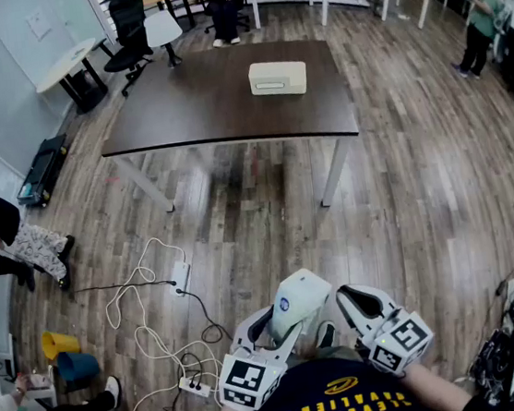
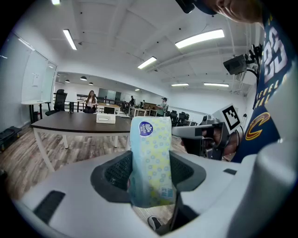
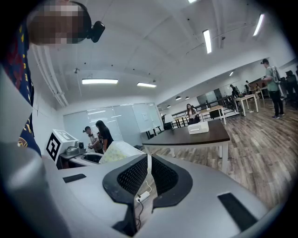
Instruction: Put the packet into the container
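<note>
Wood-plank floor (image 1: 421, 180) fills most of the head view, and a dark desk (image 1: 190, 115) stands well ahead of the person with a pale, boxy container (image 1: 278, 77) on its far half and nothing else on it that can be made out. The packet (image 2: 151, 158), light blue with a dotted print and a round blue badge near its top, is not yet anywhere near that container: it stands upright between the jaws of the left gripper (image 1: 290, 321), whose pads pinch it on both flat sides, close in front of the person's body. The right gripper (image 3: 148, 162) sits just beside it, its jaws drawn almost together with nothing between them; only floor and a cable show through the thin slit. By my reading, the pick-up is done and the grip looks secure, while the whole carry across the open floor to the desk and the drop into the container remain. Whether the container is open at the top cannot be told from this far off.
</note>
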Demonstrator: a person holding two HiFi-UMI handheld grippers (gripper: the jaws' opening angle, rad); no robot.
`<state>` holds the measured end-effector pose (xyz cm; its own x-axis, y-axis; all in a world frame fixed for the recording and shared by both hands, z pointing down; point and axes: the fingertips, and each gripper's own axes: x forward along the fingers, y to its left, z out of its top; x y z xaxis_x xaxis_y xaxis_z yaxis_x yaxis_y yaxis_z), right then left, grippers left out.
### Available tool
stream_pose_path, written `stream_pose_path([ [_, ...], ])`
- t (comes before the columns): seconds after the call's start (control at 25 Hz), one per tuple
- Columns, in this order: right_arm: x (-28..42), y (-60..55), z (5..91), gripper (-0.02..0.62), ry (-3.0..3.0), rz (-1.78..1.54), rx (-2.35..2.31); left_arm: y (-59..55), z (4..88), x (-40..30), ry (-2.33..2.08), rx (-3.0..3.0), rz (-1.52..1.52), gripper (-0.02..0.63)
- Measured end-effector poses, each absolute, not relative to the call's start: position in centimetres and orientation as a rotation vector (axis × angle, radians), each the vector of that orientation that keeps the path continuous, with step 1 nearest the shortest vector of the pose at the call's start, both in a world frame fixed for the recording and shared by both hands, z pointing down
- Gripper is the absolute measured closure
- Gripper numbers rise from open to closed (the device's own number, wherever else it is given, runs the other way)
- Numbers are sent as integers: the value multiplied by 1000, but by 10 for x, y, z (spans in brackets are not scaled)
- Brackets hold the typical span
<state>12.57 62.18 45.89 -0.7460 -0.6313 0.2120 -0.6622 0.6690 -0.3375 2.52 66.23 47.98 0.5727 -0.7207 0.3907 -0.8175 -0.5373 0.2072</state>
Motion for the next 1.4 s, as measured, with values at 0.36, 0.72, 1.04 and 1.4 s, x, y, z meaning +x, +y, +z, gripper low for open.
stream_pose_path([
  [0.36,135,615,457,563,-2814,617,1097,653,481,32,-1259,2440,368,380],
  [0.72,160,589,462,560,-2850,741,1140,631,487,44,-1293,2416,401,380],
  [1.04,180,579,469,560,-2876,802,1074,616,492,61,-1324,2444,560,379],
  [1.4,172,555,469,560,-2890,849,1014,597,500,60,-1294,2381,527,379],
])
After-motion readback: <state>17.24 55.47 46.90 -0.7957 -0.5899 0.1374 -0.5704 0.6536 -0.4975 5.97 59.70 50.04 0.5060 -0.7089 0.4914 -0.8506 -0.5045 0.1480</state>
